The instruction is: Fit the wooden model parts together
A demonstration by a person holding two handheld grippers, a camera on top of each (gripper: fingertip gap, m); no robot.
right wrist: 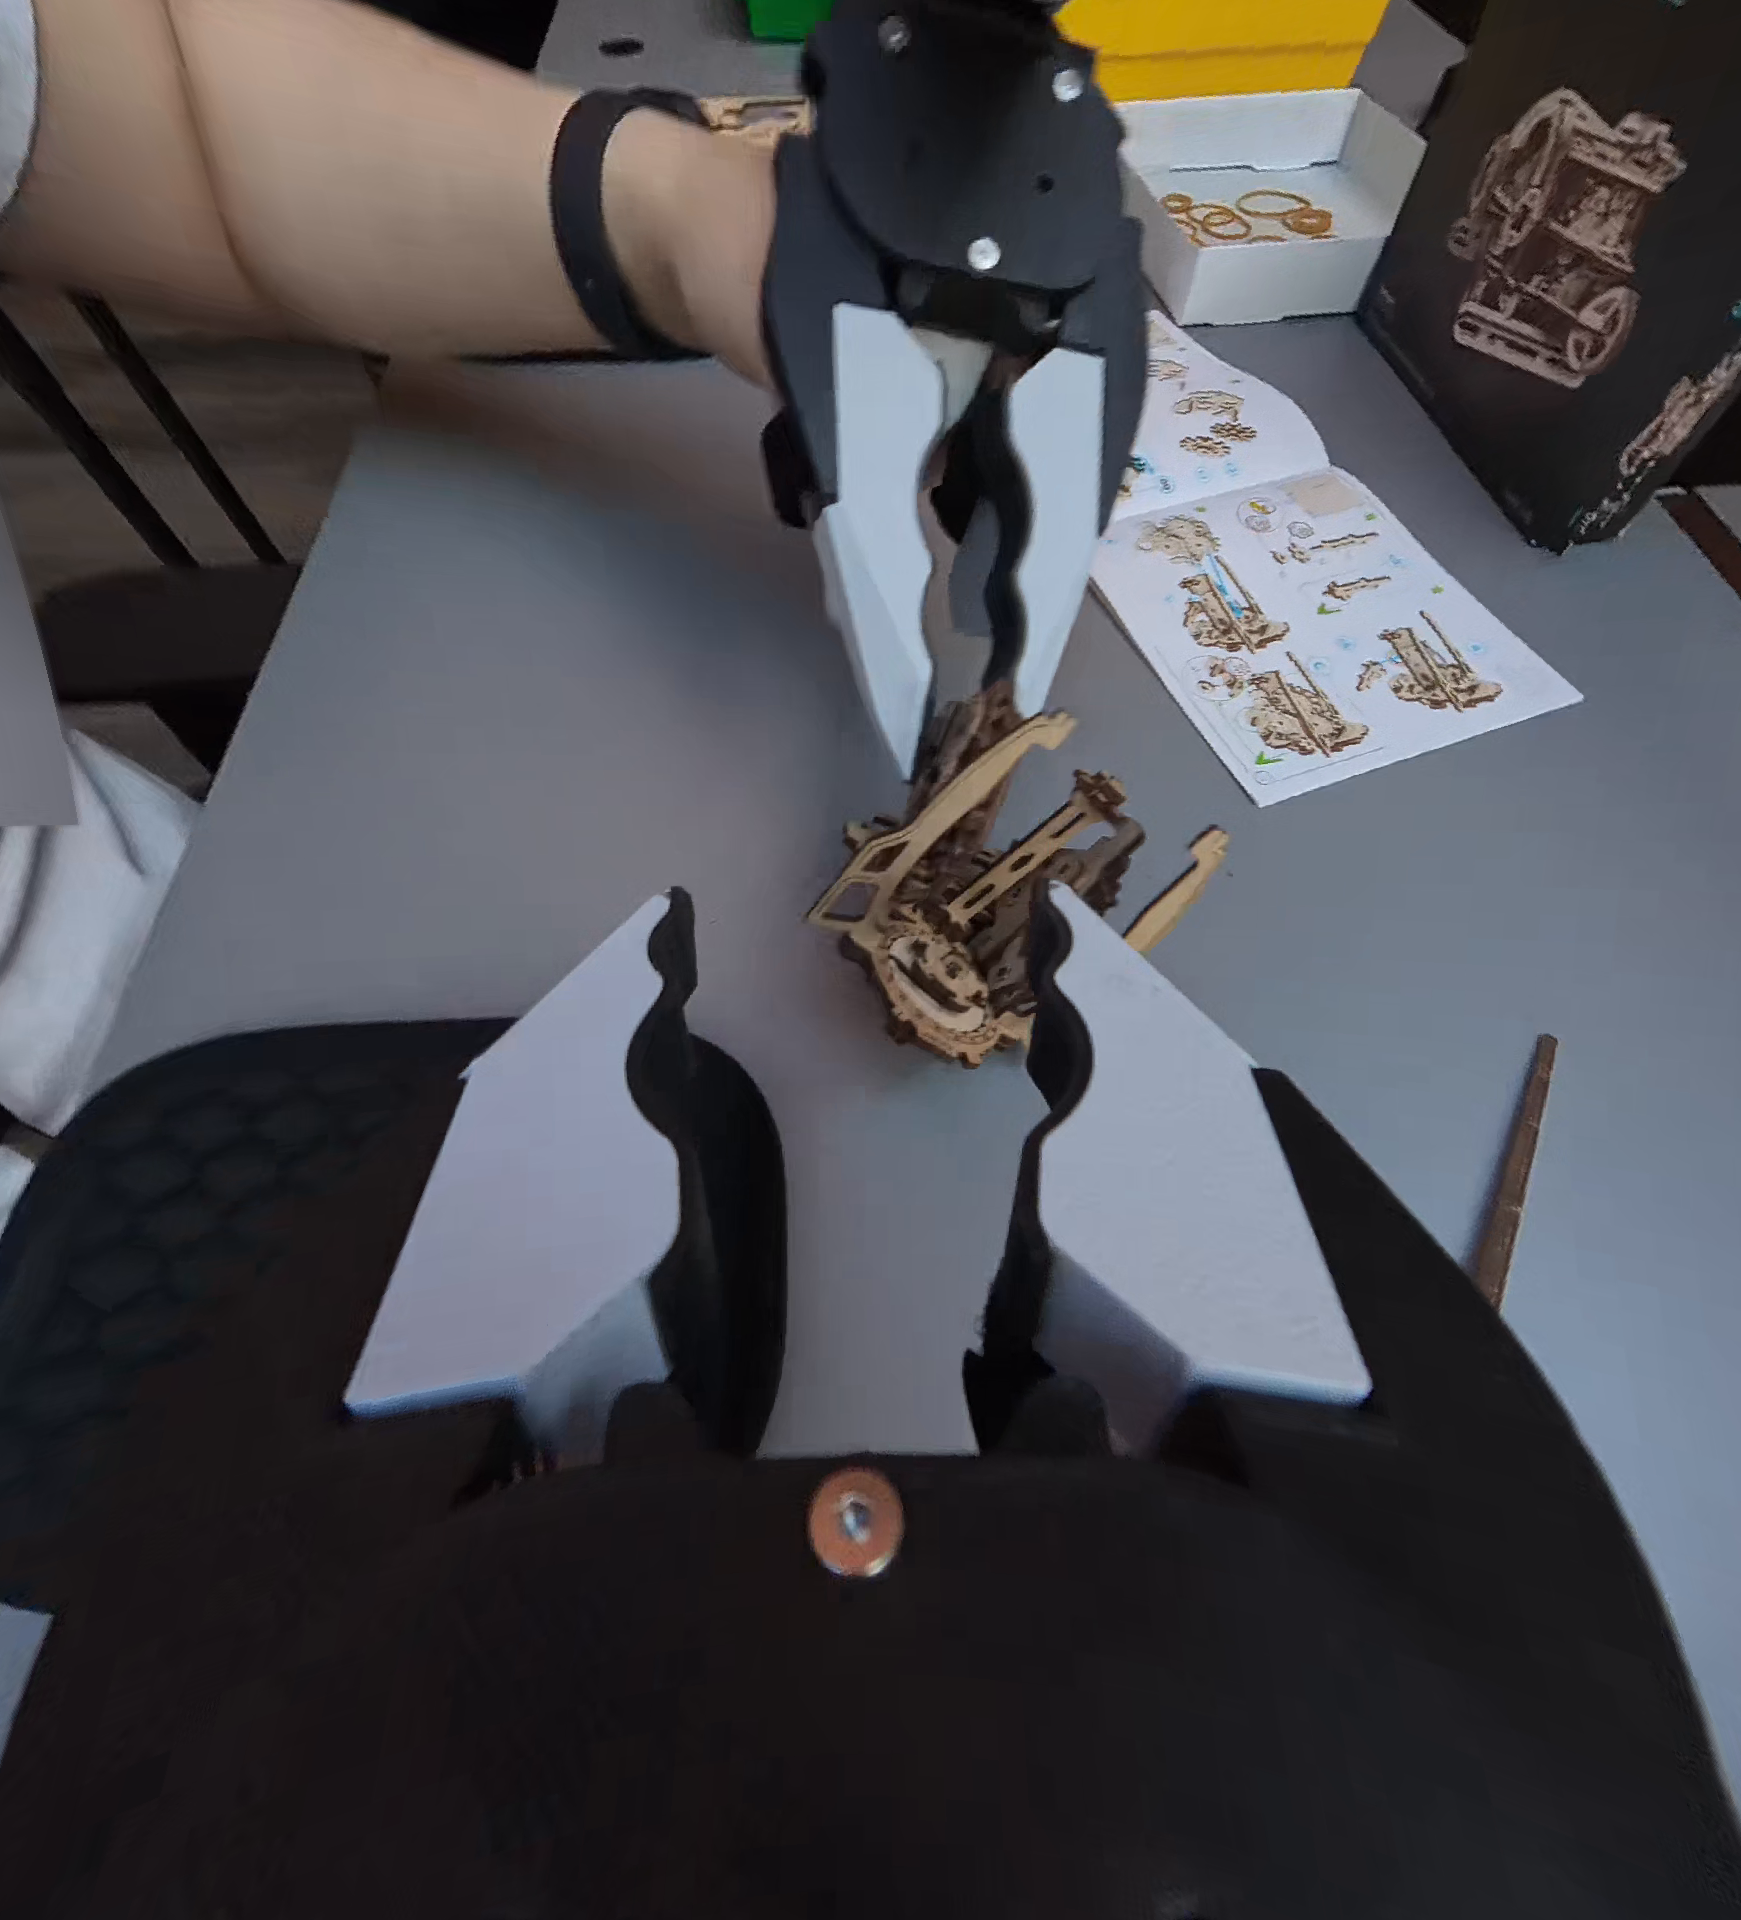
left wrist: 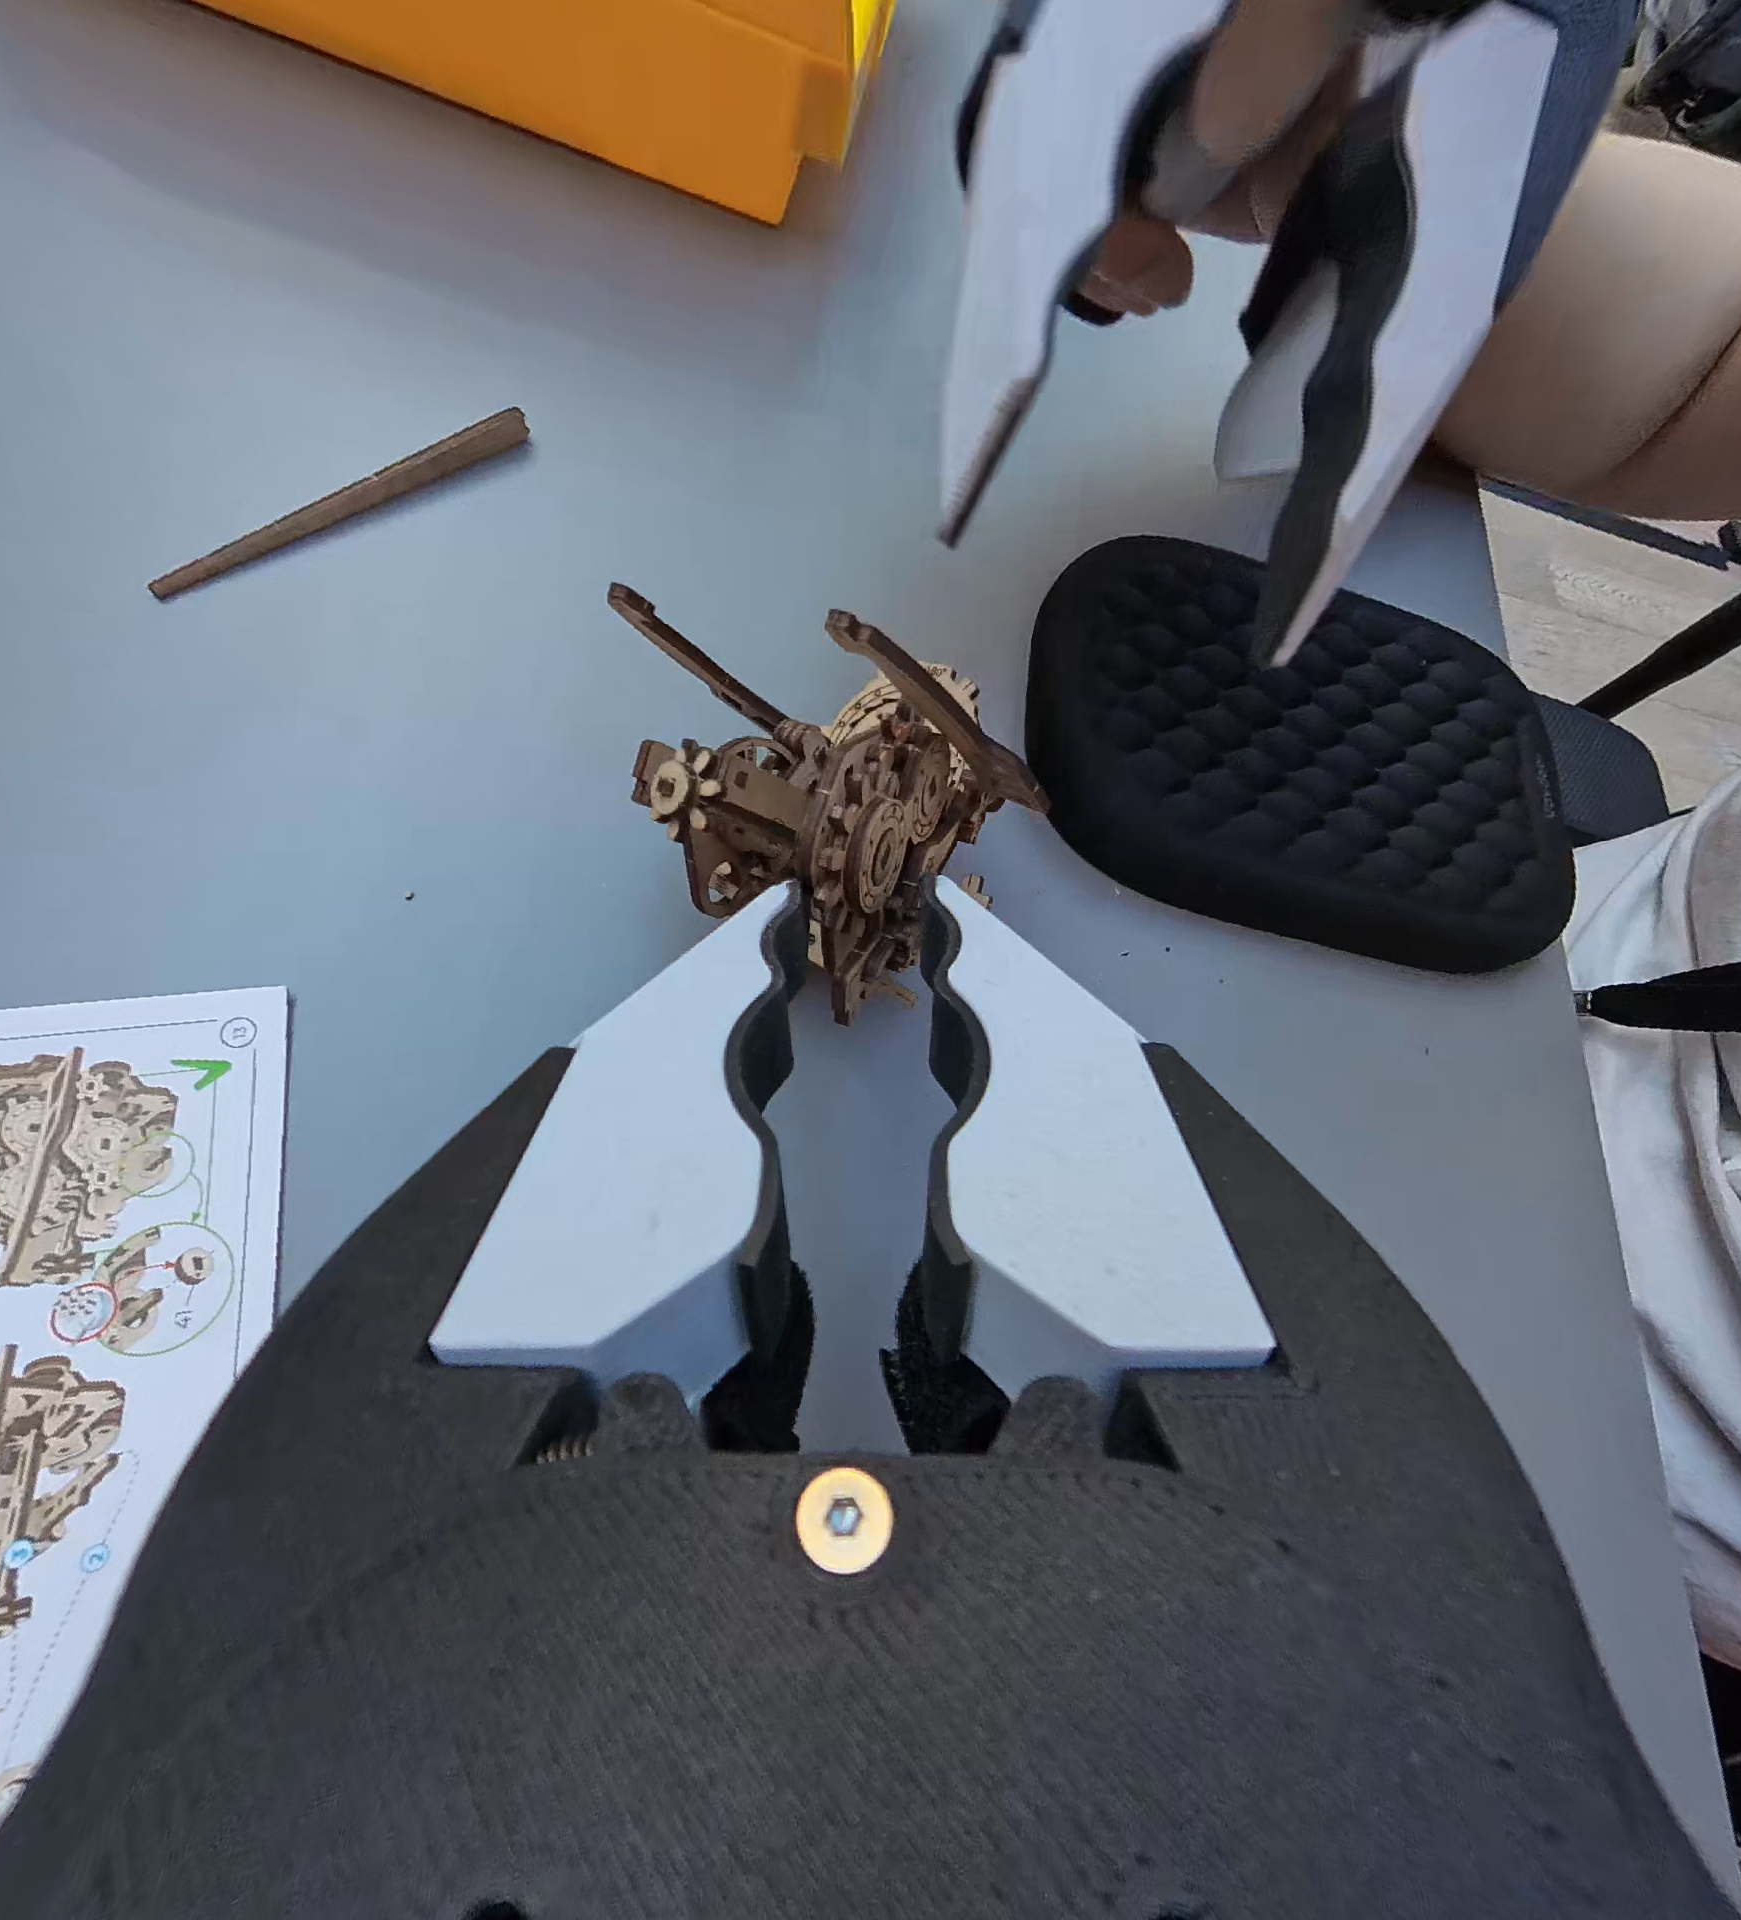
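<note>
The wooden gear model [left wrist: 845,821] is a brown cluster of cogs with two flat arms sticking out. My left gripper [left wrist: 866,902] is shut on its near end and holds it tilted just over the grey table [left wrist: 326,779]. In the right wrist view the left gripper [right wrist: 970,738] comes down from above onto the model [right wrist: 939,935]. My right gripper [right wrist: 864,899] is open and empty, with its fingertips just short of the model. It hangs at the upper right in the left wrist view [left wrist: 1115,592]. A loose wooden stick [left wrist: 336,504] lies on the table to the left.
An instruction sheet [left wrist: 87,1195] lies by my left gripper; it also shows in the right wrist view [right wrist: 1313,603]. A black padded cushion [left wrist: 1292,758] sits at the table edge. A yellow box [left wrist: 585,83], a white tray of rubber bands [right wrist: 1250,218] and a dark carton [right wrist: 1593,260] stand at the back. Tip to tip, the grippers are about 7 centimeters apart.
</note>
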